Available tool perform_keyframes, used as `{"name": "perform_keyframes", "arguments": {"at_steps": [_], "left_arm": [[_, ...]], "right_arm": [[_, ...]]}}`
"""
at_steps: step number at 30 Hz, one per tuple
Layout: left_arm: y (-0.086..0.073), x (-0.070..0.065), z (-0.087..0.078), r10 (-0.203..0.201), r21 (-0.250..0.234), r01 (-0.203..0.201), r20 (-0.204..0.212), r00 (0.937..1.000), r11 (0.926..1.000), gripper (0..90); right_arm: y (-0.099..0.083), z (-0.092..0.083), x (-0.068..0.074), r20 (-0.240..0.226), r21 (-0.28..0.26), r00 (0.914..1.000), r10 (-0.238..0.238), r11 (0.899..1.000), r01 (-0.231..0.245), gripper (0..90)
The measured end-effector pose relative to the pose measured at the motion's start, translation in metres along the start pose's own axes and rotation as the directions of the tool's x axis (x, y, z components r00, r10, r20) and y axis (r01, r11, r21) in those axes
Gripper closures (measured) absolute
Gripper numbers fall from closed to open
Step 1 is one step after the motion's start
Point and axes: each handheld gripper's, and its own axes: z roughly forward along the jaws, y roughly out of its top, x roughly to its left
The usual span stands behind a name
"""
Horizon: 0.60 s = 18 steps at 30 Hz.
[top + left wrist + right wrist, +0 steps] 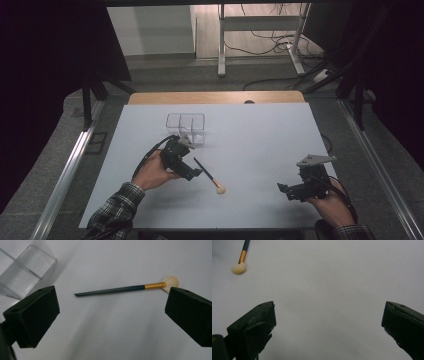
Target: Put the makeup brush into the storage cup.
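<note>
A makeup brush (209, 176) with a dark handle, gold ferrule and pale bristles lies flat on the white table (260, 145). My left gripper (192, 173) hovers just left of its handle, open; in the left gripper view the brush (120, 289) lies crosswise beyond the wide-apart jaws. My right gripper (284, 190) rests open near the table's front right, with bare table between its jaws. In the right gripper view the brush's bristle end (239, 268) lies at the top left corner.
A clear plastic organiser box (186, 127) with compartments stands just behind the left hand; its corner (23, 272) sits at the top left of the left gripper view. A wooden strip (215, 97) edges the table's far side.
</note>
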Motion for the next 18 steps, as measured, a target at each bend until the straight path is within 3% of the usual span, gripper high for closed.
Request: {"name": "perform_keyframes", "arguments": {"at_steps": [18], "left_arm": [[0.030, -0.005, 0.028, 0.082, 0.058, -0.083, 0.025, 0.9963, 0.9949, 1.0]], "right_arm": [[0.000, 0.001, 0.001, -0.004, 0.008, 0.9999, -0.011, 1.000, 0.011, 0.0]]}}
